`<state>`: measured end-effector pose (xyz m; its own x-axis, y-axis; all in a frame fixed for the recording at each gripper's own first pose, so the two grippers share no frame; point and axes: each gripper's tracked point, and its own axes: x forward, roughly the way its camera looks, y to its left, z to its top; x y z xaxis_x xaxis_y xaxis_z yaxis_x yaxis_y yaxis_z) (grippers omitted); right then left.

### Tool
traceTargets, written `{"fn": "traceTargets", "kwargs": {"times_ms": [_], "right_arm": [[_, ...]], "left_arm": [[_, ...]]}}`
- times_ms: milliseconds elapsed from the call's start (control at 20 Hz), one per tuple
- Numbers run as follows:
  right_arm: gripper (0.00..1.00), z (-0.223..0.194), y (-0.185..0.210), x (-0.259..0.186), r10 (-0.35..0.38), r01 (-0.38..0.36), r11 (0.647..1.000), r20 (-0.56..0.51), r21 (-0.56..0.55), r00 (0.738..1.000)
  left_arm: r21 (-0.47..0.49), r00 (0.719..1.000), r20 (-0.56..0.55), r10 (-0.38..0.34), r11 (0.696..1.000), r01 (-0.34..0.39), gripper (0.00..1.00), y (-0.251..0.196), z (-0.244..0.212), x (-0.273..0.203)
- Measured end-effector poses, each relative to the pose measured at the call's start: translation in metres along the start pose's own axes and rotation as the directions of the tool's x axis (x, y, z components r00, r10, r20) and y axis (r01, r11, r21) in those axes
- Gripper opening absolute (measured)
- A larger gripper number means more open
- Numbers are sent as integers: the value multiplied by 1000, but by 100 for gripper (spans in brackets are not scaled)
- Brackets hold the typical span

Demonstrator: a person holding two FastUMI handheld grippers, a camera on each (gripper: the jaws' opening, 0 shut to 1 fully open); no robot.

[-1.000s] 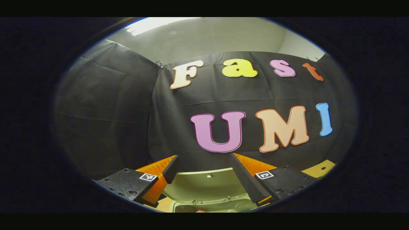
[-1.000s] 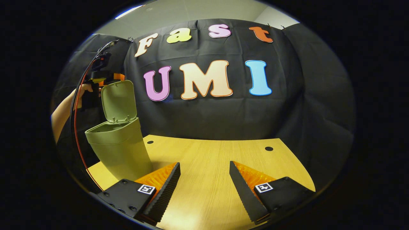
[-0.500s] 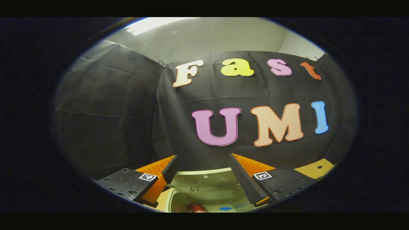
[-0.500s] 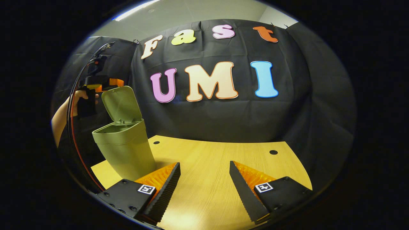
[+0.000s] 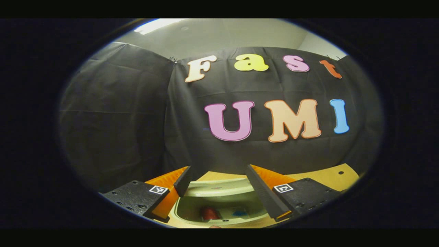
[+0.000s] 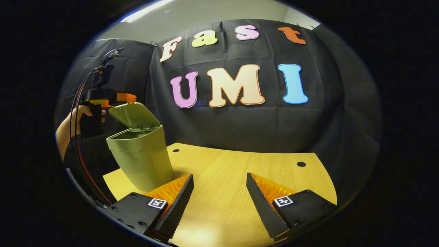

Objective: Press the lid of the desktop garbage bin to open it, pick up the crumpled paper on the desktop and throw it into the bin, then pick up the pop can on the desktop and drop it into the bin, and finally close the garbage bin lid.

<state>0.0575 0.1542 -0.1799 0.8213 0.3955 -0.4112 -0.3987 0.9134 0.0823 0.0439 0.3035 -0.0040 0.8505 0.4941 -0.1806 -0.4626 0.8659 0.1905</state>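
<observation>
The green bin [image 6: 142,161] stands at the left of the wooden table [image 6: 240,171]. Its lid [image 6: 135,116] is hinged at the back and tilts roughly halfway down over the opening. In the right gripper view my left gripper [image 6: 121,97], held by a hand [image 6: 82,115], sits at the lid's raised edge. In the left gripper view my left gripper [image 5: 217,168] is open above the lid [image 5: 217,188], and inside the bin [image 5: 192,218] lies a red pop can [image 5: 209,213]. My right gripper [image 6: 219,180] is open over bare table, with nothing between its fingers.
Black cloth walls close the booth behind and on both sides. The table has small round holes near its back edge [image 6: 301,164]. A red cable [image 6: 77,137] hangs from the left gripper down past the bin's left side.
The lid has swung from nearly upright to about half lowered, with the left gripper following it down. The bin's inside and the red can have come into the left gripper view.
</observation>
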Motion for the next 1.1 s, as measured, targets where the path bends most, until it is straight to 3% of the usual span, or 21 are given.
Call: {"fn": "traceTargets", "kwargs": {"times_ms": [800,1000,1100], "right_arm": [[97,-8,20,8,28,-29,999,-36,-23,999],[97,-14,24,10,28,-29,999,-45,-26,999],[97,-15,27,10,31,-32,999,-49,-20,998]], "left_arm": [[-40,978,-208,-33,999,25,96,-11,-102,-18],[-6,978,-207,-31,1000,30,99,-13,-109,-21],[-2,988,-150,-25,1000,25,98,-11,-107,-22]]}}
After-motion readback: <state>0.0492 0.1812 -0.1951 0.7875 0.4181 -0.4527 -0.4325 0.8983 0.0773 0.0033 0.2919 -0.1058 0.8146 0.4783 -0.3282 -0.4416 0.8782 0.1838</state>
